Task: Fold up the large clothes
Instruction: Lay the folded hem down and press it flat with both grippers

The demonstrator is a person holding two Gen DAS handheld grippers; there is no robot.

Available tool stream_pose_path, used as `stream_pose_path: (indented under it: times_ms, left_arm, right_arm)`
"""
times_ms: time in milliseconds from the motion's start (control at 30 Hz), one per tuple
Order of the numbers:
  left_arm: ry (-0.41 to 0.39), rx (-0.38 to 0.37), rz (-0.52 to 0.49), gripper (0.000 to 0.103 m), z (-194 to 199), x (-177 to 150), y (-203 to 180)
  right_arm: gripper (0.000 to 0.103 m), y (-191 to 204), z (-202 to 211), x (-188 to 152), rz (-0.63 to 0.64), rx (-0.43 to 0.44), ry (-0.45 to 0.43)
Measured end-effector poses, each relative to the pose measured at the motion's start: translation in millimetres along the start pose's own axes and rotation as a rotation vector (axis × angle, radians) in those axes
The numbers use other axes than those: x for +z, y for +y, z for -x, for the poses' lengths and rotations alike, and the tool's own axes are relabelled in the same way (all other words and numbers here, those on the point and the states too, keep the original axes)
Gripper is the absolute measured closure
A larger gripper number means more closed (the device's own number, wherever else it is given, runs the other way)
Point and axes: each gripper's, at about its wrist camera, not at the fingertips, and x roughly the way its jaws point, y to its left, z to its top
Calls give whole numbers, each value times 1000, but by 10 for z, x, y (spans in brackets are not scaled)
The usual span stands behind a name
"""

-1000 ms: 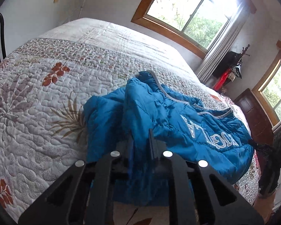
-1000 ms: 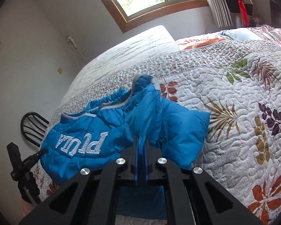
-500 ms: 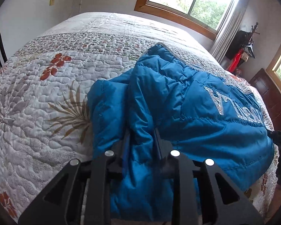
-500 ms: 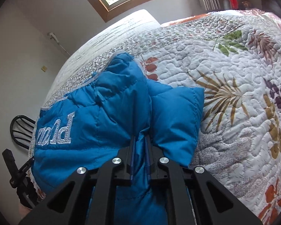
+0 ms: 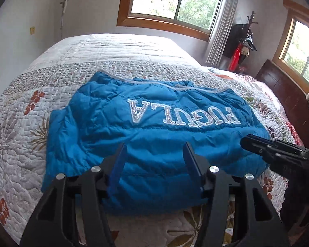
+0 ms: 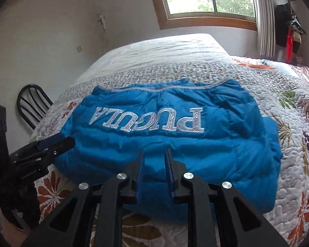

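A blue puffer jacket (image 5: 150,135) with silver lettering lies folded flat on the quilted bed; it also shows in the right wrist view (image 6: 175,144). My left gripper (image 5: 154,152) is open and empty, just above the jacket's near edge. My right gripper (image 6: 155,158) is open with a narrower gap, empty, over the jacket's near edge. The right gripper shows at the right in the left wrist view (image 5: 257,144). The left gripper shows at the left in the right wrist view (image 6: 57,142).
The floral quilt (image 5: 20,123) covers the bed. A black chair (image 6: 33,105) stands by the bed's left side. A dark wooden cabinet (image 5: 284,94) stands at the right. Windows (image 5: 175,0) are behind the bed.
Both grippers have let go of the jacket and opened. The jacket, held bunched before, now lies spread flat with its lettering up.
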Motion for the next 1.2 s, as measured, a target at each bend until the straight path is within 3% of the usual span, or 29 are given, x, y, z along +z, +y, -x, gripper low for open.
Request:
stream_pose_path:
  times_ms: [200, 367, 533, 667, 800, 900, 1200]
  left_arm:
    - [64, 0, 0, 47, -428, -201, 119]
    - [63, 2, -13, 48, -571, -289, 169]
    - [52, -4, 11, 48, -536, -315, 199]
    - [12, -12, 20, 47, -331, -290, 118]
    - [-40, -40, 9, 41, -148, -236, -1]
    - [-48, -11, -24, 41, -163, -238, -79]
    - [27, 1, -8, 41, -447, -257, 45]
  right_arm:
    - [85, -28, -461, -168, 22, -26, 77]
    - [86, -51, -647, -266, 43, -46, 67]
    - [86, -93, -596, -268, 8, -17, 58]
    - [84, -126, -322, -195, -39, 71, 15]
    - [83, -68, -75, -93, -33, 103, -34]
    - [84, -28, -142, -83, -15, 62, -24]
    - [86, -24, -481, -157, 16, -11, 63]
